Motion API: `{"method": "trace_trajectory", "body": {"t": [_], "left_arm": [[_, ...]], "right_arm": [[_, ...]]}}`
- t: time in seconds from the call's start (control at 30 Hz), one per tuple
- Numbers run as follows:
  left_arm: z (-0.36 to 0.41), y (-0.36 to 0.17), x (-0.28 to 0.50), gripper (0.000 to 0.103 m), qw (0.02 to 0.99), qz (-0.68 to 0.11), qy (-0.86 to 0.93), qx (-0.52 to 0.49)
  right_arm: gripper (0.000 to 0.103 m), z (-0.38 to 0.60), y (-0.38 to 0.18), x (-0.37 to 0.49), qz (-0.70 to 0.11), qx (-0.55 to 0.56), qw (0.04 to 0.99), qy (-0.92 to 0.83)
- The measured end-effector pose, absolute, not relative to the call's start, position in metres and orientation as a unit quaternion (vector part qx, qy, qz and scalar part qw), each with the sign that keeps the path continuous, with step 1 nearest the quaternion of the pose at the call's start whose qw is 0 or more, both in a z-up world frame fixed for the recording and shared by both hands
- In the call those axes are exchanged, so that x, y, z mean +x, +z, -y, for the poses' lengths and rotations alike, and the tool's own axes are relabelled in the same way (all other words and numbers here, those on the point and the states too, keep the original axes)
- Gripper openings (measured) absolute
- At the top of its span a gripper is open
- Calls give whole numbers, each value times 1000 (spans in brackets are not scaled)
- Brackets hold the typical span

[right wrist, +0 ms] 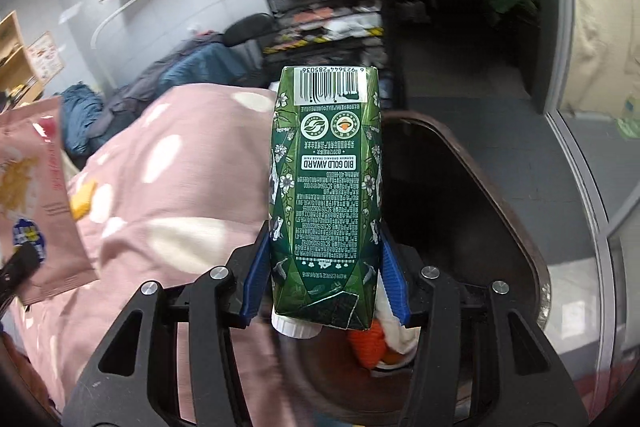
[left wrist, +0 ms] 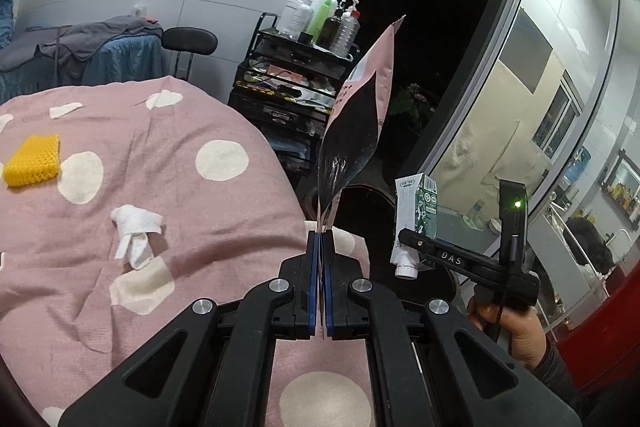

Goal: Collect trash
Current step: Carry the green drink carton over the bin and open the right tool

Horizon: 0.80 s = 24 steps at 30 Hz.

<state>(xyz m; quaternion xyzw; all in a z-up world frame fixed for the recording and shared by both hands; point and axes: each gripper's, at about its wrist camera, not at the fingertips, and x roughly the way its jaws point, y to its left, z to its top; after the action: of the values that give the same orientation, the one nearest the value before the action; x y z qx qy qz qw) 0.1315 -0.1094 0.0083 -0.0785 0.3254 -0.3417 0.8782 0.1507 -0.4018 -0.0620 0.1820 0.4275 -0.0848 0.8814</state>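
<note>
We hold one item of trash in each gripper. The left gripper (left wrist: 320,247) is clenched flat on the bottom edge of a pink snack pouch (left wrist: 358,115), which stands upward from the jaws with its long axis running away from the camera and leaning slightly right. The right gripper (right wrist: 324,279) is clamped on a green drink carton (right wrist: 326,187); its blue pads (right wrist: 256,279) press on the two narrow sides near the cap end, the white cap (right wrist: 294,327) sits back between the fingers, and the barcode end points forward, so the carton's long axis lies along the line of the fingers. The dark round bin (right wrist: 480,163) stands on the floor just beside the end of the pink dotted bedspread (left wrist: 160,187). In the right wrist view its opening lies directly below and ahead of the carton, with some orange and white trash already visible inside. In the left wrist view the same bin (left wrist: 360,199) shows just behind the pouch, past the bed edge. We judge the right hand to be the nearer of the two to the opening, so the carton should be released first, falling cap end down. A crumpled white tissue (left wrist: 136,231) and a yellow foam net (left wrist: 32,161) are not yet collected from the bedspread.
</note>
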Motion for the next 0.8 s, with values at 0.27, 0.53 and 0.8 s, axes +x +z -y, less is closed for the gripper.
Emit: {"method": "trace_trajectory", "body": {"t": [0.27, 0.53, 0.8], "left_arm": [[138, 3, 134, 3, 860, -342, -371, -74], [166, -7, 138, 3, 837, -370, -398, -64], [188, -18, 143, 3, 812, -399, -420, -65]], "right_arm": [[50, 430, -101, 156, -479, 187, 849, -120], [65, 438, -118, 156, -483, 199, 843, -126], [76, 435, -105, 138, -455, 203, 854, -150]]}}
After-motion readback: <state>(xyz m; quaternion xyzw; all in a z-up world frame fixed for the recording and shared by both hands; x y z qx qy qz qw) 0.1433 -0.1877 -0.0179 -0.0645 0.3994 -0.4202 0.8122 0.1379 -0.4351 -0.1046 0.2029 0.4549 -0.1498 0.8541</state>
